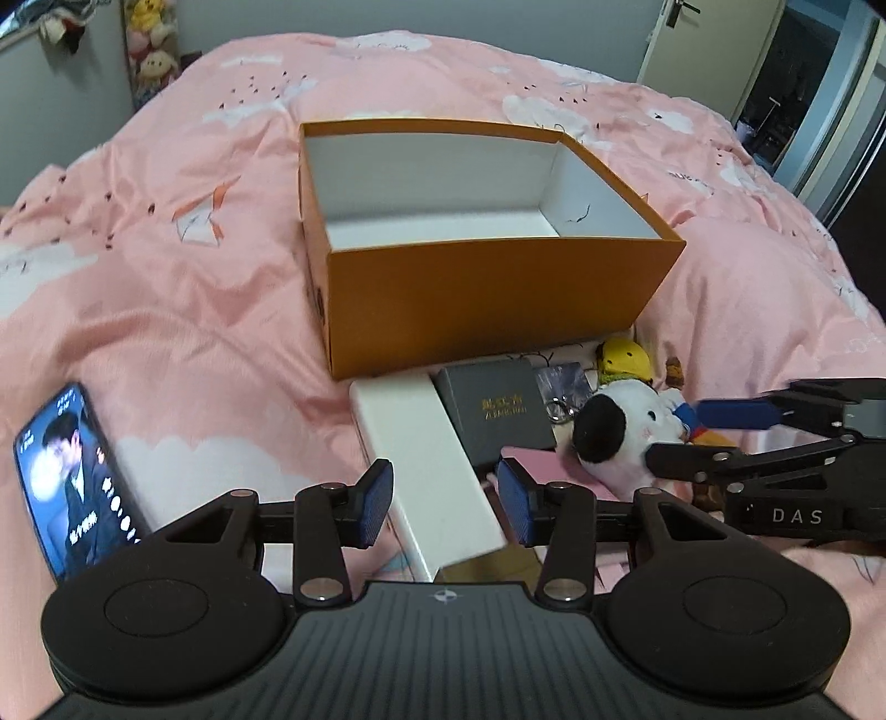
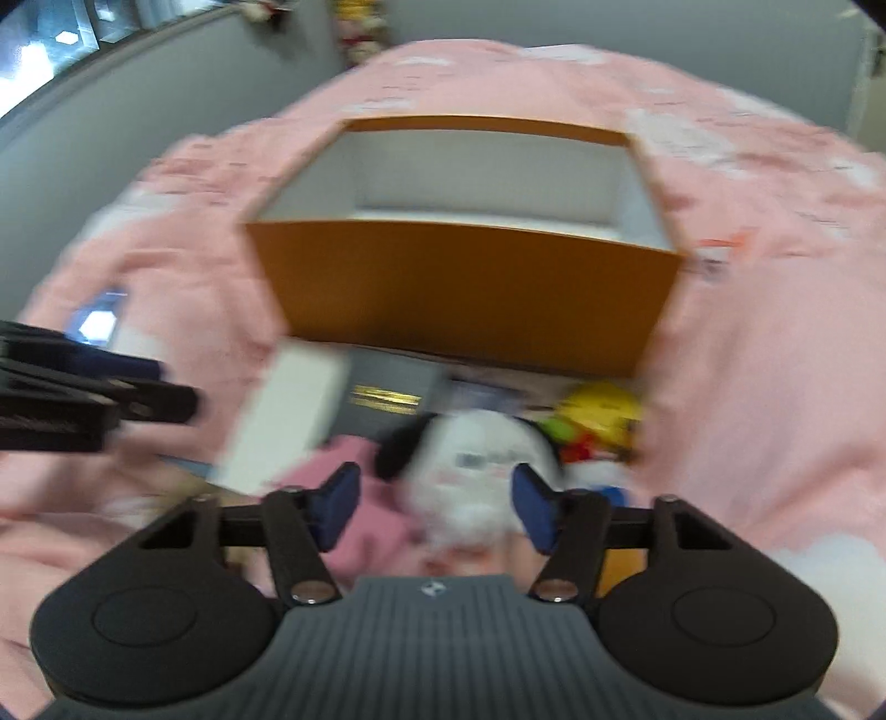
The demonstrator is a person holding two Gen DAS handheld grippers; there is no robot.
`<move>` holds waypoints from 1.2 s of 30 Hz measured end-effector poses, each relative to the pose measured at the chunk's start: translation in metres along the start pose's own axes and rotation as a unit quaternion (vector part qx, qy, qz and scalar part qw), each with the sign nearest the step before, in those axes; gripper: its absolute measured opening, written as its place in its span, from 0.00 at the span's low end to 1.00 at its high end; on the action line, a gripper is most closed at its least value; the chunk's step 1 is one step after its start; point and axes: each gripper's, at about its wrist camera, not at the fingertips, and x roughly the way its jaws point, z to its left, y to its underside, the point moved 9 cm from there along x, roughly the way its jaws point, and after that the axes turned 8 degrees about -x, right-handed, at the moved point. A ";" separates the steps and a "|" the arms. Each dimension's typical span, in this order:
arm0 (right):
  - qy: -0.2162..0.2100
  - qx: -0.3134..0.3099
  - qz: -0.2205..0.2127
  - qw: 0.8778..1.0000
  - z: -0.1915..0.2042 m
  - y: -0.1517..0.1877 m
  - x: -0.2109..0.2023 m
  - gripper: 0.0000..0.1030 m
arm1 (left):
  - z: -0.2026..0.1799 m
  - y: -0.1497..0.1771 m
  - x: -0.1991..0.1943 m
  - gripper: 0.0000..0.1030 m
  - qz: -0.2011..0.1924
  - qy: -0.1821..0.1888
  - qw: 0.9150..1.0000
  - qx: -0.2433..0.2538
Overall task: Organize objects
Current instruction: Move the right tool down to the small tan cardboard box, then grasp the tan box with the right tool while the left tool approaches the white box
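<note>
An open orange box (image 1: 498, 299) (image 2: 465, 288) with a white, empty inside stands on the pink quilt. In front of it lie a long white box (image 1: 421, 443) (image 2: 288, 410), a dark grey case with gold lettering (image 1: 498, 410) (image 2: 387, 382), a white plush dog with a black ear (image 1: 626, 432) (image 2: 476, 443) and a yellow plush (image 1: 626, 357) (image 2: 601, 410). My left gripper (image 1: 446, 501) (image 2: 177, 385) is open just above the white box's near end. My right gripper (image 2: 437, 507) (image 1: 673, 437) is open, straddling the plush dog's head; the right wrist view is blurred.
A lit phone (image 1: 66, 476) lies on the quilt at the left. A flat pink item (image 1: 531, 459) sits under the plush dog, and a keyring card (image 1: 562, 382) lies behind it. Soft toys hang on the far wall (image 1: 149, 50). A door (image 1: 698, 39) is at the back right.
</note>
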 end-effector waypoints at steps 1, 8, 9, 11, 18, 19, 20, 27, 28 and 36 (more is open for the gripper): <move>-0.030 0.000 0.004 1.000 0.008 -0.003 0.001 0.52 | 0.003 0.002 -0.001 0.43 0.006 0.001 1.000 -0.004; -0.149 -0.071 0.052 0.985 0.065 -0.006 0.019 0.43 | 0.012 0.022 -0.006 0.29 0.048 0.012 0.999 0.008; -0.156 -0.089 0.058 0.982 0.071 -0.005 0.020 0.43 | 0.010 0.027 -0.007 0.29 0.058 0.019 0.998 0.017; -0.164 -0.129 0.072 0.975 0.076 -0.007 0.023 0.43 | 0.005 0.036 -0.010 0.29 0.071 0.031 0.996 0.036; -0.186 -0.327 0.119 0.919 0.103 -0.005 0.032 0.58 | -0.006 0.059 -0.010 0.29 0.118 0.042 0.989 0.084; -0.183 -0.349 0.124 0.911 0.106 -0.005 0.036 0.58 | -0.007 0.061 -0.009 0.29 0.125 0.042 0.987 0.090; -0.186 -0.366 0.132 0.902 0.108 -0.004 0.039 0.57 | -0.007 0.063 -0.007 0.29 0.135 0.044 0.985 0.095; -0.216 -0.436 0.177 0.855 0.123 0.007 0.053 0.56 | -0.009 0.072 0.000 0.28 0.185 0.054 0.974 0.123; -0.218 -0.445 0.179 0.850 0.126 0.008 0.056 0.56 | -0.009 0.072 0.000 0.28 0.188 0.054 0.973 0.126; -0.256 -0.462 0.198 0.826 0.133 0.010 0.072 0.58 | -0.007 0.070 0.003 0.28 0.198 0.053 0.970 0.133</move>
